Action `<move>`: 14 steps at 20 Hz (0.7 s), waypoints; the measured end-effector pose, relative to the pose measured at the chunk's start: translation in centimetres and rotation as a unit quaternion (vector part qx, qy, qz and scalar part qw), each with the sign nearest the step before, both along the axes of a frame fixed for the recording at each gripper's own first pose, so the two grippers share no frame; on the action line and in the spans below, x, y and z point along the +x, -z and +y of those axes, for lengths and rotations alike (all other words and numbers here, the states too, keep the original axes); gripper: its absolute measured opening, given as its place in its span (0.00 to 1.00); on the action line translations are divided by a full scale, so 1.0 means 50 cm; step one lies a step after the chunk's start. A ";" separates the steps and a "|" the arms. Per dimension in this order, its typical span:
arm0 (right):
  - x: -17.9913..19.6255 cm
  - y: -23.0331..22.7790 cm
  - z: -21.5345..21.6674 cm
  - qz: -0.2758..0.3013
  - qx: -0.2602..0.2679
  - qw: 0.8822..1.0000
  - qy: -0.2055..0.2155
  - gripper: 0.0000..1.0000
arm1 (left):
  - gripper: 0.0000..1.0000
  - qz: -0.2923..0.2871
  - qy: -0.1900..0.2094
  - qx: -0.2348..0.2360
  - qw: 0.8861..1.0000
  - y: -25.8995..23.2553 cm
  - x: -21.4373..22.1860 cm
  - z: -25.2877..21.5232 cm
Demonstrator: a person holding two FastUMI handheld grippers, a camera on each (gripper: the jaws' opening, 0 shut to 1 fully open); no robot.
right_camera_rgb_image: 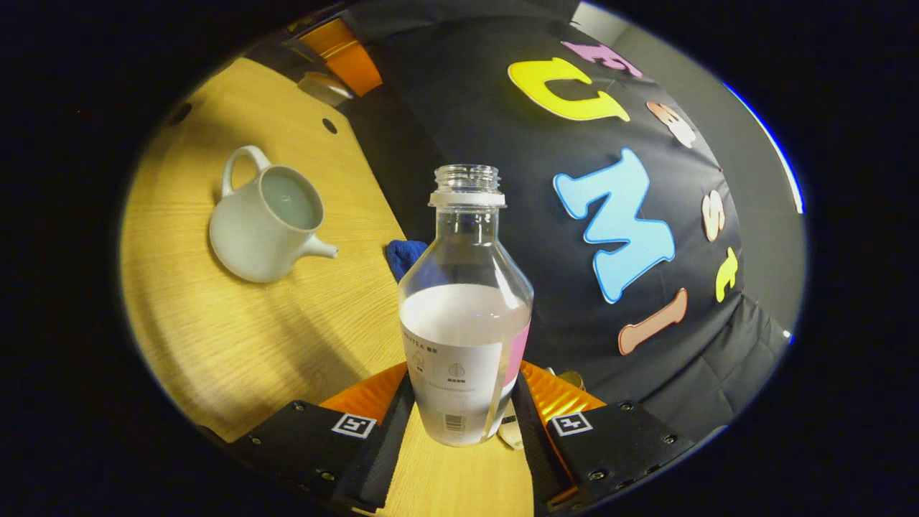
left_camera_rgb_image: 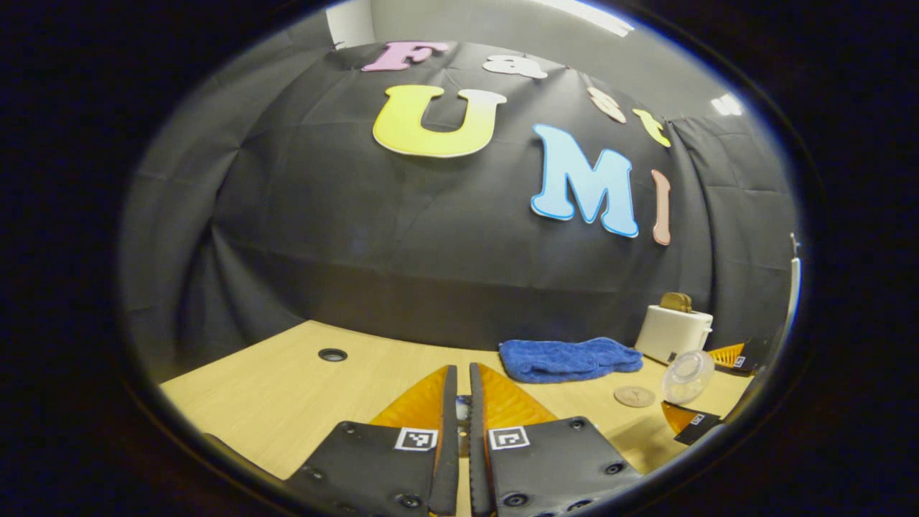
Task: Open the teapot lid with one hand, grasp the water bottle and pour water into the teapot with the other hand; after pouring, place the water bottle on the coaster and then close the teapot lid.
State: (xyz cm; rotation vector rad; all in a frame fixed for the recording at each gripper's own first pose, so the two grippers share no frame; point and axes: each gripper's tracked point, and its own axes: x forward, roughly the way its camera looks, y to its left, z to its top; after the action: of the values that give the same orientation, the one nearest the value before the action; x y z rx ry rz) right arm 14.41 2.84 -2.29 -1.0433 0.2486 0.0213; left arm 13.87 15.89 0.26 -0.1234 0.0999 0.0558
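Clear plastic water bottle [right_camera_rgb_image: 465, 309], uncapped and about half full, is pinched between the right gripper [right_camera_rgb_image: 463, 402] fingers, held low on its labelled body. In the right gripper view the white teapot [right_camera_rgb_image: 264, 219] sits on the wooden table [right_camera_rgb_image: 215, 323], lid off, water visible inside, well apart from the bottle. Left gripper [left_camera_rgb_image: 463, 402] fingers are pressed nearly together with something small between them; can't tell what. In the left gripper view: blue towel [left_camera_rgb_image: 567, 357] at the back, white toaster [left_camera_rgb_image: 673, 330] beside it, round coaster [left_camera_rgb_image: 635, 396] on the table near the bottle's base.
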 end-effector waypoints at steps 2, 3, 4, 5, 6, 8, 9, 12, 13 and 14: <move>0.005 -0.002 0.005 0.001 -0.037 0.999 -0.010 0.73 | 0.15 0.006 -0.001 -0.009 1.000 0.014 0.003 0.005; 0.010 -0.001 0.009 0.003 -0.054 0.998 -0.016 0.73 | 0.15 0.010 -0.001 -0.012 1.000 0.023 0.005 0.004; 0.013 -0.003 0.007 0.004 -0.071 0.997 -0.022 0.74 | 0.15 0.012 -0.002 -0.014 1.000 0.029 0.008 0.006; 0.011 -0.005 0.009 0.002 -0.089 0.996 -0.027 0.73 | 0.15 0.014 -0.003 -0.016 1.000 0.031 0.009 0.009; 0.012 -0.004 0.012 0.000 -0.105 0.994 -0.029 0.73 | 0.15 0.015 -0.003 -0.019 1.000 0.032 0.008 0.012; 0.022 0.002 0.012 0.004 -0.128 0.991 -0.034 0.73 | 0.15 0.012 -0.005 -0.027 1.000 0.035 0.007 0.019; 0.032 0.006 0.012 0.007 -0.135 0.990 -0.036 0.73 | 0.12 0.013 -0.007 -0.032 0.999 0.037 0.009 0.024; 0.053 0.001 0.013 0.014 -0.165 0.985 -0.045 0.73 | 0.12 0.017 -0.010 -0.046 0.999 0.046 0.009 0.029; 0.058 -0.003 0.016 0.013 -0.179 0.983 -0.050 0.73 | 0.12 0.020 -0.013 -0.047 0.999 0.050 0.010 0.032; 0.064 -0.005 0.019 0.012 -0.192 0.980 -0.056 0.73 | 0.13 0.023 -0.014 -0.048 0.999 0.054 0.010 0.034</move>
State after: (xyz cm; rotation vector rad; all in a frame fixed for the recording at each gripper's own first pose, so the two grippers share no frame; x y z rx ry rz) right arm 17.62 3.76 -2.04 -1.4415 0.2195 0.0895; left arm 14.37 17.60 -2.46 -0.2190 0.1465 0.0815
